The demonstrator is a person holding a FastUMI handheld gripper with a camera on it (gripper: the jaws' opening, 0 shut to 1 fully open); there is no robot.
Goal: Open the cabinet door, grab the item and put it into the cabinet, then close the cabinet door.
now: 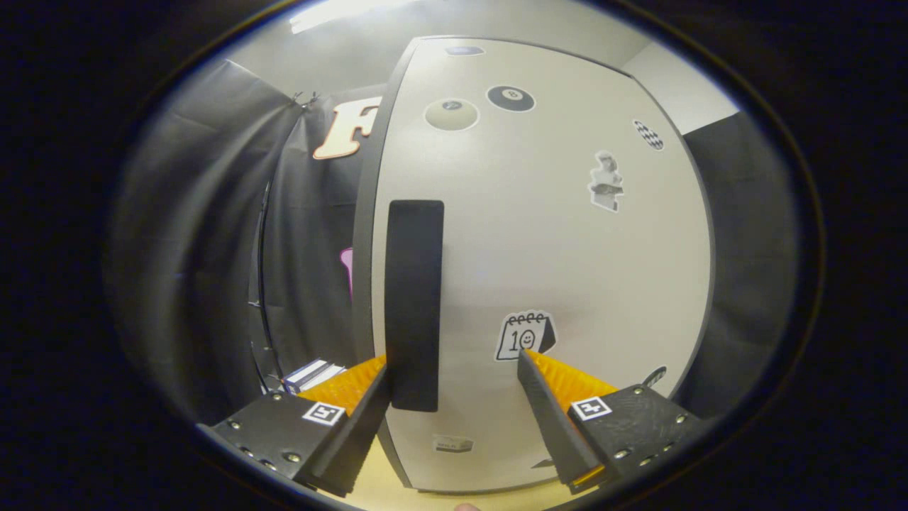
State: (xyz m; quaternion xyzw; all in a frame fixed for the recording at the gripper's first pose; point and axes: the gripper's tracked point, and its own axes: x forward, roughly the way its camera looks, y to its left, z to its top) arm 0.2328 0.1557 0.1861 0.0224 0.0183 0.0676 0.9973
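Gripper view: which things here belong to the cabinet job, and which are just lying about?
Job: cabinet door, shut; its handle, between the open tongs; boxed item beyond the left finger.
Lying about: stickers on the door.

Tool (454, 369) finger hides handle (414, 305) lower corner; stickers (452, 445) unreadable.

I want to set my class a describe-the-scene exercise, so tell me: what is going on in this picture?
A person is working a hand-held gripper at a pale cabinet door decorated with stickers. The fingers are spread open around the lower end of the door's dark vertical handle, one finger on each side, not yet pressing on it. The door looks closed or nearly so. A small boxed item lies beyond the left finger, beside the cabinet. So the task appears to be at its first step, getting hold of the handle.
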